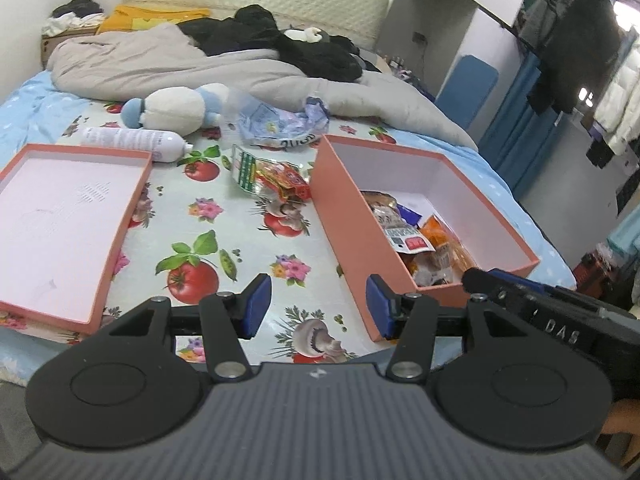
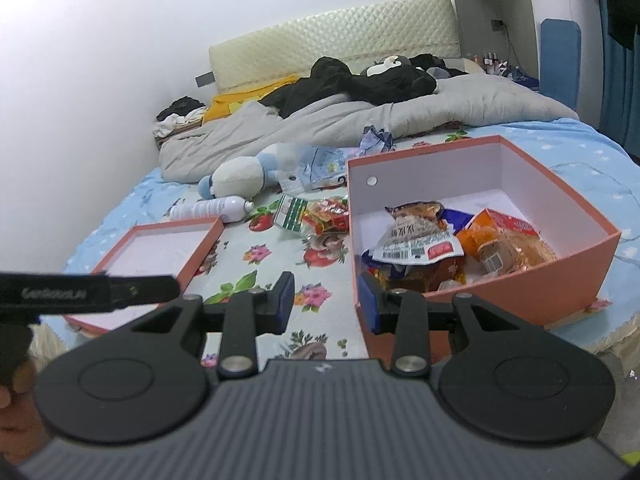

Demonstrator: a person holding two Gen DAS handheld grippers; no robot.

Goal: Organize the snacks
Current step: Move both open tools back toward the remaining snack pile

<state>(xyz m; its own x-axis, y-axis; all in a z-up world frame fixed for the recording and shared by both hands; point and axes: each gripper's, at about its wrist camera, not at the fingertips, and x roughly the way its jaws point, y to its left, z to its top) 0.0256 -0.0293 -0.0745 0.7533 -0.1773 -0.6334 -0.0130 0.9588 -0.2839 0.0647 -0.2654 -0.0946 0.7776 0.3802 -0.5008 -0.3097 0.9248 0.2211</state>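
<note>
Tongs: left tongs (image 1: 318, 306) and right tongs (image 2: 326, 302) both gape apart, holding nothing.
Snacks left out: red packets (image 1: 286, 180) and a green-striped pack (image 1: 245, 170) on the bed, touching the box's far-left corner.
Box: pink box (image 1: 344, 216) already part-filled.
Bearing: packets lie ahead, slightly left of both tongs; the left looks nearer.
Room: open floral cloth (image 1: 224, 232) between box and lid (image 1: 132, 208).

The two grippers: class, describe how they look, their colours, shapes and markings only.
Both the left gripper and the right gripper are matte black, with blue pads on two flat fingers, silver pivot pins, two round discs and a ribbed grey body. White lettering marks each gripper's side where it shows in the other's view.
</note>
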